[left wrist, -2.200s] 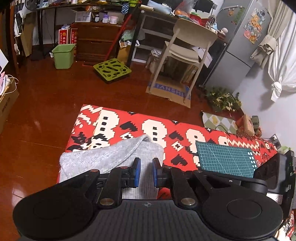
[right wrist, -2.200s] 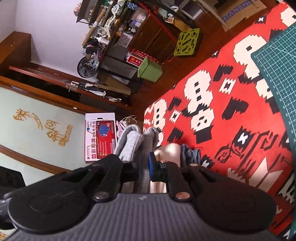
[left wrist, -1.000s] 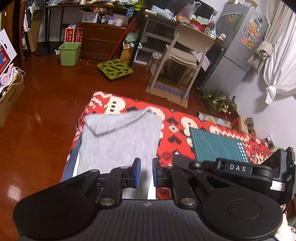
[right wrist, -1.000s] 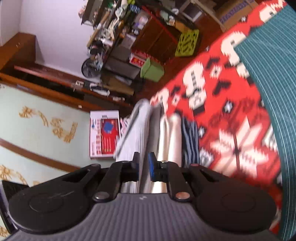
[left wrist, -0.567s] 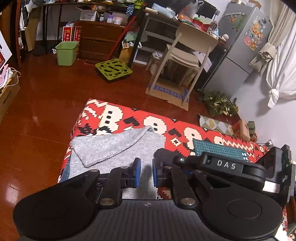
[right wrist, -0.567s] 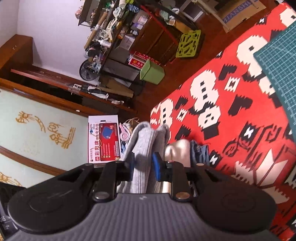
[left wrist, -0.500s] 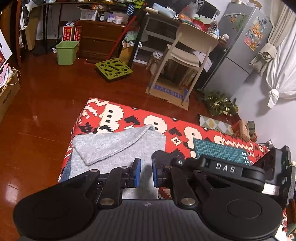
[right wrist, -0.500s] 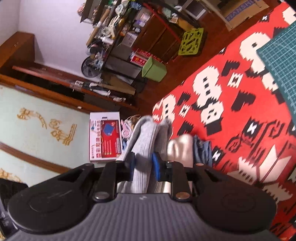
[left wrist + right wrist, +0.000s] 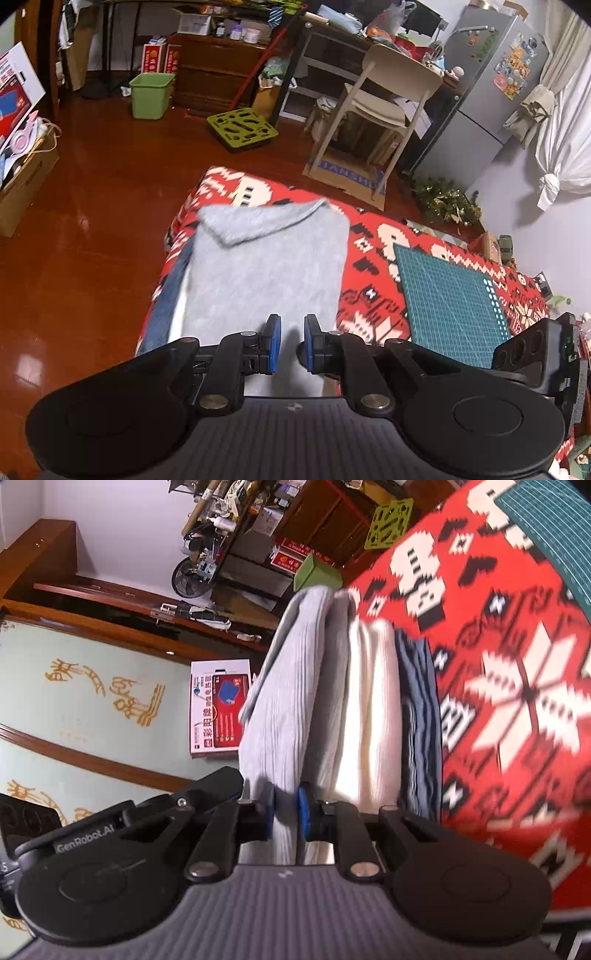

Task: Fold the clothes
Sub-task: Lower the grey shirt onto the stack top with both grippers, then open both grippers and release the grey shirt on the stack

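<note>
A grey knit garment (image 9: 266,266) lies flat on top of a stack at the left end of the table under its red patterned cloth (image 9: 369,236). Beneath it are a cream garment (image 9: 369,701) and a blue denim one (image 9: 417,709). My left gripper (image 9: 291,343) sits at the grey garment's near edge, jaws narrow with grey cloth between the blue pads. My right gripper (image 9: 286,812) is shut on the same near edge, with fabric running between its pads. Its black housing (image 9: 535,350) shows at the right of the left wrist view.
A green cutting mat (image 9: 450,295) lies on the table right of the stack. Beyond the table are a white chair (image 9: 384,99), a fridge (image 9: 487,92), a green bin (image 9: 151,94) and a green plastic grid (image 9: 242,127). A cardboard box (image 9: 22,177) stands on the floor at the left.
The grey garment, bunched with a folded flap half a second ago, is now drawn out flat over the stack. Both grippers have pulled back and up. The right gripper's jaws have narrowed on the cloth.
</note>
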The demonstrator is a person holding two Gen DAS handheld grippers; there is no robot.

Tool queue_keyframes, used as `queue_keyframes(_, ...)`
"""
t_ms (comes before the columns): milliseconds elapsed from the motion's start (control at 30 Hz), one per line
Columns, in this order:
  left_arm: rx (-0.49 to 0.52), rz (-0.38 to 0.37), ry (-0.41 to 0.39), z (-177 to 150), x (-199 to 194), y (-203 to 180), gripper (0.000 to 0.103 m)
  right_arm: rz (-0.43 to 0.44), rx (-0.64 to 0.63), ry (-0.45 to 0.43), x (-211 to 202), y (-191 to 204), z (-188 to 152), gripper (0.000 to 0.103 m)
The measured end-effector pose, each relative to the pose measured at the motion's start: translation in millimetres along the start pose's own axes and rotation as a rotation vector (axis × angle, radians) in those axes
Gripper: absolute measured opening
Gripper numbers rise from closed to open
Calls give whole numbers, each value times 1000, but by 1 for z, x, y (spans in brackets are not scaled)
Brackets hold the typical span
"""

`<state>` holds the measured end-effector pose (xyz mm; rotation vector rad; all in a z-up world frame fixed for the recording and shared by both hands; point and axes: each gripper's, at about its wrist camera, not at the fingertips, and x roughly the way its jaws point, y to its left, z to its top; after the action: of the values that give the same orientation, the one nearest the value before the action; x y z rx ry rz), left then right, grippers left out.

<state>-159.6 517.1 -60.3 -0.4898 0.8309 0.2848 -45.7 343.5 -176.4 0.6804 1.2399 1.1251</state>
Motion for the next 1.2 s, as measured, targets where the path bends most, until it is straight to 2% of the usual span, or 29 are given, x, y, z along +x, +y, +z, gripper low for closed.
queue_keyframes(267,-25,19,-6,-29,-20,21,11,-7,-33,58,-7,7,-35,10)
queue_keyframes(367,-28,15,-3,-41,-24,27,7,-16,-47,78,-12,8,-47,9)
queue_keyframes(600,7,27,17,-60,-25,31,6,-59,-129,93,-30,22,-70,9)
queue_keyframes(800,9,-24,-63,-54,-48,29,6,-93,-278,36,-55,61,-61,9)
queue_keyframes(933,17,-23,-118,-37,-50,26,6,-168,-426,-12,-50,91,-49,12)
queue_keyframes(1067,14,9,-111,-27,-33,23,6,-243,-535,-35,-30,109,-36,12)
queue_keyframes(1200,46,73,-64,-39,-18,27,4,-270,-573,3,-10,112,-49,12)
